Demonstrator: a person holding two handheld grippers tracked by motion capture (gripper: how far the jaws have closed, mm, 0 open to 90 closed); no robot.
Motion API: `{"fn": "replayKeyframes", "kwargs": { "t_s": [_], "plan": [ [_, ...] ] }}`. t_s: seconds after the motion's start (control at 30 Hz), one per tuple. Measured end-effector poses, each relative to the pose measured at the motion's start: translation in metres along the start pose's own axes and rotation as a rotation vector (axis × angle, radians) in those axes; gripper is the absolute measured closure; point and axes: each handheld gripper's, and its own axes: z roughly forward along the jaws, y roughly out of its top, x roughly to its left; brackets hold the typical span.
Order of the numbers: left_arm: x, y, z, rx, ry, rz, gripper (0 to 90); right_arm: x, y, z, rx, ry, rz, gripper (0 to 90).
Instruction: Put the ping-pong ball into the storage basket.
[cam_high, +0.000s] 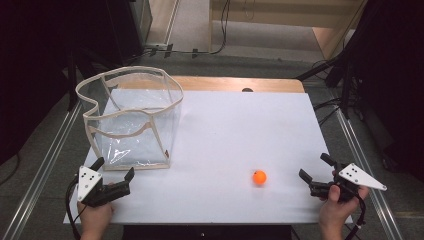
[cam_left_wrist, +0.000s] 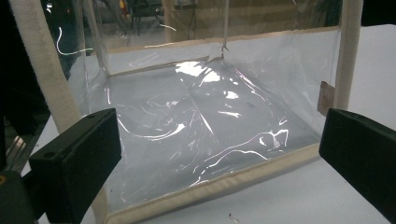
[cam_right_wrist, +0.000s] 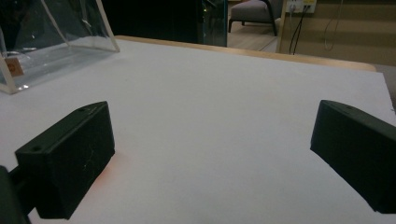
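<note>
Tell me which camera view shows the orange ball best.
The high view: the orange ball sits whole on the white table, apart from the open right gripper and well right of the clear bag. The right gripper view gives just an orange glow beside one jaw; the left gripper view looks into the bag instead.

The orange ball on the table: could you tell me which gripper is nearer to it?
Right. The right gripper sits just to the right of the orange ball; the left gripper is far across the table by the clear bag.
</note>
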Motion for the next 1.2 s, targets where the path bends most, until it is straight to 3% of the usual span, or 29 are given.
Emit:
{"fn": "replayKeyframes", "kwargs": {
  "t_s": [0.2,0.5,0.63,0.8,0.97,1.2],
  "plan": [
    [0.0,0.0,0.0,0.002,0.001,0.004,0.0,0.005,0.006,0.001,-0.006,0.007,-0.037,0.0],
    [-0.001,0.0,0.0,0.005,0.003,0.008,0.0,0.018,0.02,0.006,0.074,0.056,-0.074,0.0],
    [-0.002,0.0,0.0,0.003,0.004,0.011,0.0,0.025,0.03,0.009,0.096,0.128,-0.093,0.0],
    [-0.002,0.0,0.0,0.004,0.005,0.012,0.0,0.03,0.036,0.016,0.147,0.168,-0.099,0.0],
    [-0.002,0.0,0.0,0.006,0.004,0.017,0.0,0.036,0.042,0.02,0.19,0.161,-0.121,0.0],
    [-0.002,-0.001,0.0,0.005,0.001,0.017,0.0,0.045,0.05,0.031,0.248,0.206,-0.152,0.0]
  ]
}}
